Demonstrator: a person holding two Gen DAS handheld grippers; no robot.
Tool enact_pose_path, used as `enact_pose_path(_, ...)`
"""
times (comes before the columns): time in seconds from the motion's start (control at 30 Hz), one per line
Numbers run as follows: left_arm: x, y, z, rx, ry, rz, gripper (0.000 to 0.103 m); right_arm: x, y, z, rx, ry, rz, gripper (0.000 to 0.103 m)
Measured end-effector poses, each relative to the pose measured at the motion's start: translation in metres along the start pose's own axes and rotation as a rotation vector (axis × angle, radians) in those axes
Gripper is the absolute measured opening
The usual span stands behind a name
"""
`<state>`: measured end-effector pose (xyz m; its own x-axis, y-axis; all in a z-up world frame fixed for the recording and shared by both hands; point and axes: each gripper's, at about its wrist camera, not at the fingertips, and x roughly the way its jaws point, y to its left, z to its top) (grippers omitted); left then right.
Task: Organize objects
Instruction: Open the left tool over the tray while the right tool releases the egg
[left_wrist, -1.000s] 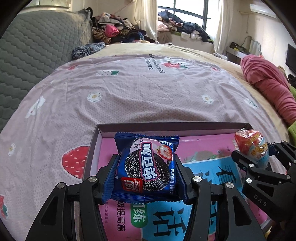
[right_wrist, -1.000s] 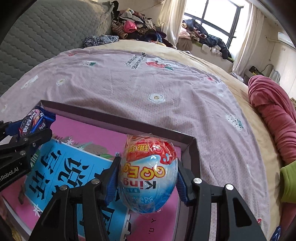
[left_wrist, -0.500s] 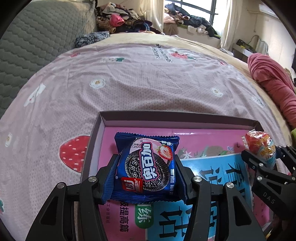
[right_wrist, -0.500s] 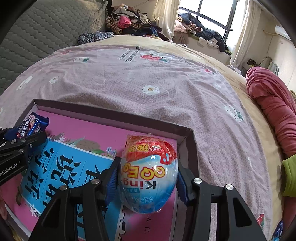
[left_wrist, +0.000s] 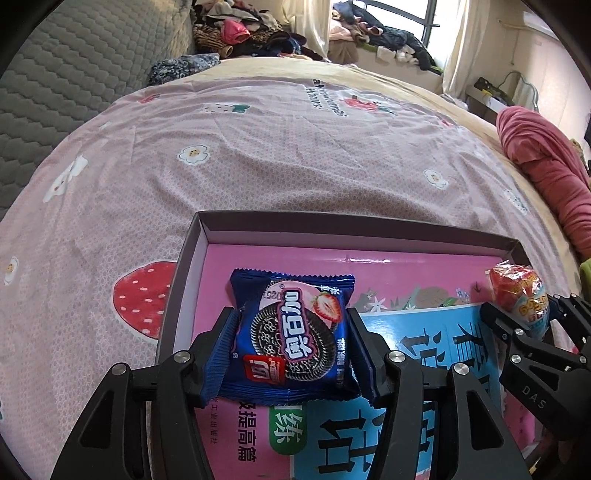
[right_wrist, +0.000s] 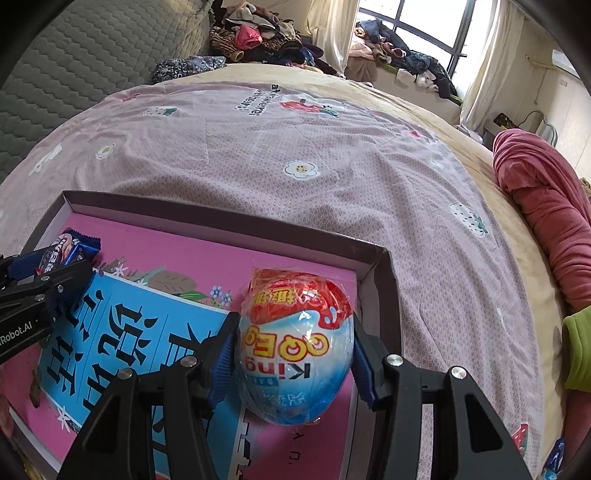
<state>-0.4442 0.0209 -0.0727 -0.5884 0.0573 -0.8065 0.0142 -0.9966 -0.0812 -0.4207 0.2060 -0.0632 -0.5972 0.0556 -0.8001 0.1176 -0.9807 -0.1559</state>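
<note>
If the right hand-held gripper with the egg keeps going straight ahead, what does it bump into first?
Probably the far wall of the box. The right hand-held gripper, shut on the egg, points over the pink book toward it, though depth is unclear.

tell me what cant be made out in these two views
- Box near edge: cut off by the bottom of both views, behind the grippers.
- Book title: partly covered by the cookie packet (left wrist view) and the egg (right wrist view).
- Whether either snack touches the book: hidden.
</note>
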Motion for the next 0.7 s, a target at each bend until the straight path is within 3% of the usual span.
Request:
enact_pose_path(0.07,0.0,0.001,0.0,-0.003,0.003,0.0,0.07,-0.001,-0.002,-0.001,0.005,-0.002,0.009,0.059)
enact_pose_path(0.2,-0.002,0.001,0.0,-0.002,-0.002,0.005,0.074,-0.006,-0.005,-0.001,0.015,-0.017,0.015,0.073)
enact_pose_path(0.7,-0.025,0.0,0.001,-0.002,-0.03,0.031,0.079,-0.023,-0.013,0.002,0.044,-0.056,0.032,0.078)
